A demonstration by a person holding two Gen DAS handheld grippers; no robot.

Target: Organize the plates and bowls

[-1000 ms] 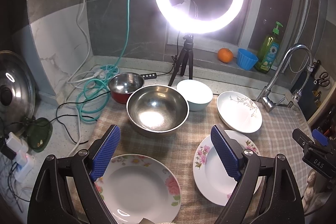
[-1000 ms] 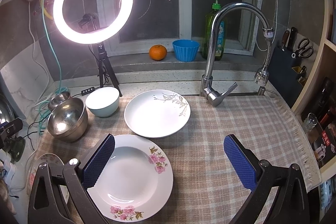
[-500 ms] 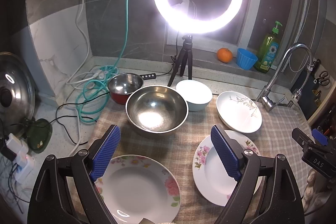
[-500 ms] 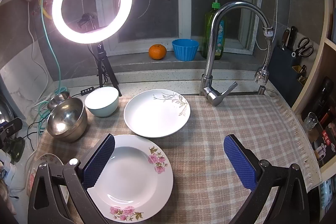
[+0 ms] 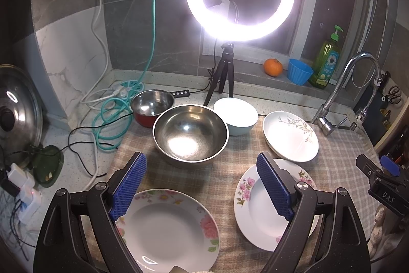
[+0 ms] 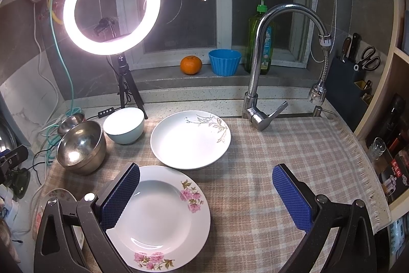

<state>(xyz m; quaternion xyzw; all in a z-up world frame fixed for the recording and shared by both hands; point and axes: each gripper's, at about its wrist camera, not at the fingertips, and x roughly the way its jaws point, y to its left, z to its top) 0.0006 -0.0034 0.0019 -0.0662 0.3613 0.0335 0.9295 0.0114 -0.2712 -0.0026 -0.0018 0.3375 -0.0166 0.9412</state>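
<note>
On the checked cloth (image 6: 268, 157) lie three plates: a flowered one at the near left (image 5: 168, 229), a pink-flowered one (image 6: 156, 216) (image 5: 258, 211) and a leaf-patterned one (image 6: 189, 140) (image 5: 288, 136). Behind stand a large steel bowl (image 5: 190, 134) (image 6: 80, 147), a white bowl (image 5: 236, 115) (image 6: 125, 124) and a small red-sided steel bowl (image 5: 150, 104). My left gripper (image 5: 202, 183) is open and empty above the cloth between the two flowered plates. My right gripper (image 6: 205, 192) is open and empty over the pink-flowered plate's right side.
A lit ring light on a tripod (image 5: 225, 78) stands behind the bowls. A tap (image 6: 258, 104) rises at the back right. Cables and a teal hose (image 5: 110, 114) lie at the left, with a pot lid (image 5: 15, 114). An orange, blue cup and soap bottle (image 6: 263, 42) sit on the sill.
Both grippers stay open and nearly still. The left view has drifted very slightly forward, so the near-left plate sits a bit lower in its frame.
</note>
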